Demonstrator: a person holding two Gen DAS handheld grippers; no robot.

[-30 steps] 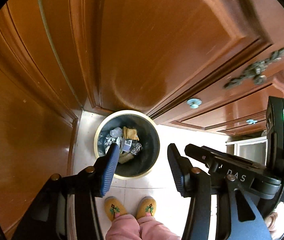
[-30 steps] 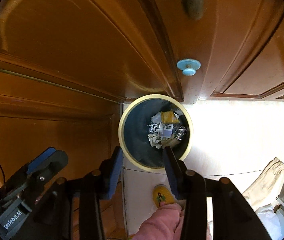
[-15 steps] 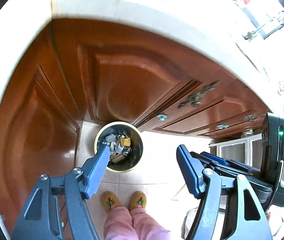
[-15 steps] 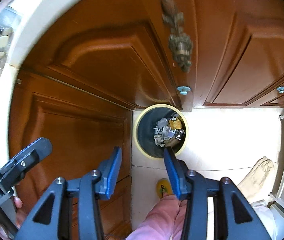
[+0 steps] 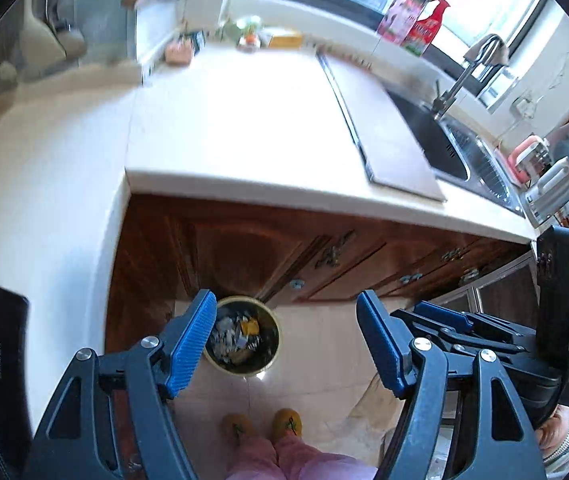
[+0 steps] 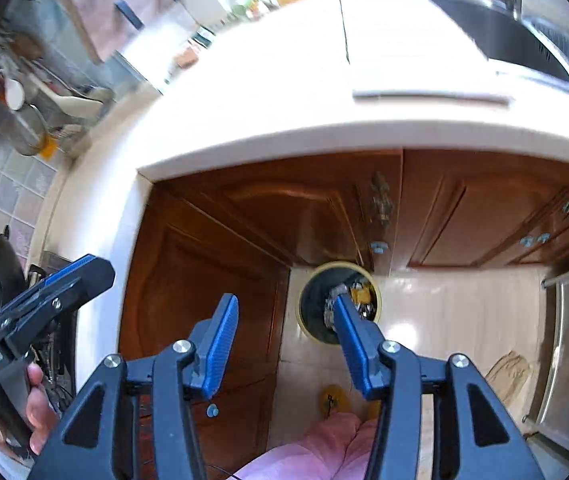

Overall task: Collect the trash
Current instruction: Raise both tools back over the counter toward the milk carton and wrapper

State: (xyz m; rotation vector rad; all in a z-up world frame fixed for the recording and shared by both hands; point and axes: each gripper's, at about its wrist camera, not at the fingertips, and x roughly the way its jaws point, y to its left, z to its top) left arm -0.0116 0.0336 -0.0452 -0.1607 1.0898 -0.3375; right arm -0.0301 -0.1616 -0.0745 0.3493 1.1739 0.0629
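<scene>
A round bin point(image 5: 270, 344) with a yellow rim stands on the pale floor against the wooden cabinets. Crumpled trash point(image 5: 236, 332) lies inside it. My left gripper point(image 5: 286, 298) hangs high above the bin, its blue-padded jaws opening wide with nothing between them. In the right wrist view the bin point(image 6: 314, 300) shows far below, with the trash point(image 6: 358, 296) partly behind my right finger. My right gripper point(image 6: 284, 302) is also empty, its jaws opening. Each gripper shows at the edge of the other's view.
A white countertop point(image 5: 244, 128) runs above brown cabinet doors point(image 5: 264, 248), with a grey board point(image 5: 384, 132) and a steel sink point(image 5: 444, 140) to the right. Bottles and small items line the back wall. A person's yellow slippers point(image 5: 262, 424) and pink trousers are below.
Both grippers have risen well above the bin, which now looks much smaller. The countertop and sink have come into view. Both pairs of jaws stand wider, the left more so.
</scene>
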